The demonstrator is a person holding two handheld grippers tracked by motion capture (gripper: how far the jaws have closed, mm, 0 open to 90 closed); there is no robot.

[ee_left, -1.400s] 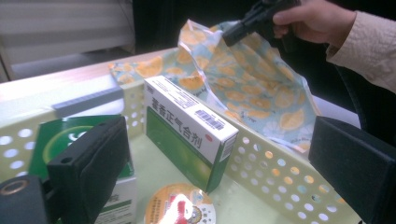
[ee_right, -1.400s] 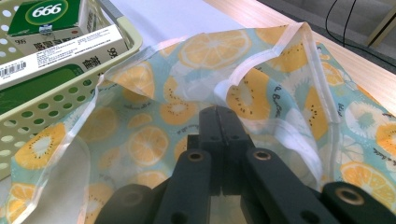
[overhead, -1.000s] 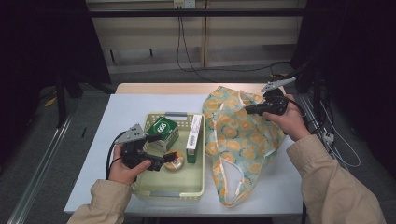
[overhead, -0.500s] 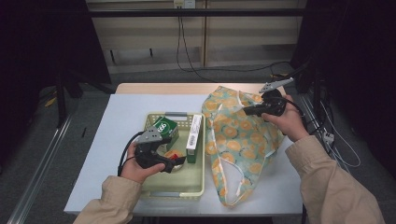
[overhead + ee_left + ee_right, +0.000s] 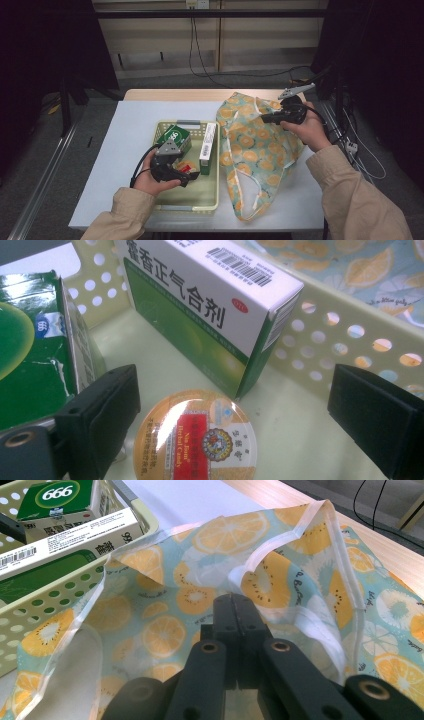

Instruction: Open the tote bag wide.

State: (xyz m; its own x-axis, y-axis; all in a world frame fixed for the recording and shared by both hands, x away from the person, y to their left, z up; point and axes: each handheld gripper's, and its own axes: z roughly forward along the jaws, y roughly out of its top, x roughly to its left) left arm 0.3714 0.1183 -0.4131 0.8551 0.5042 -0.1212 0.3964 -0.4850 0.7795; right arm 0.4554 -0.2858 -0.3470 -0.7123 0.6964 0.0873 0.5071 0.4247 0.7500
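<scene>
My left tool (image 5: 235, 405) is spread wide, with the round candy tin (image 5: 196, 440) lying between its jaws on the floor of the yellow basket (image 5: 320, 340). A tall medicine box (image 5: 210, 305) stands just beyond it. My right tool (image 5: 235, 625) is pressed together, probably pinching the fruit-print bag (image 5: 280, 580). If I close off-centre, the tin may skid against the box and tip it.

The left claw (image 5: 192, 176) has moved rightward and lower into the basket (image 5: 210, 202). Its open jaws now flank the round tin (image 5: 196, 437).
</scene>
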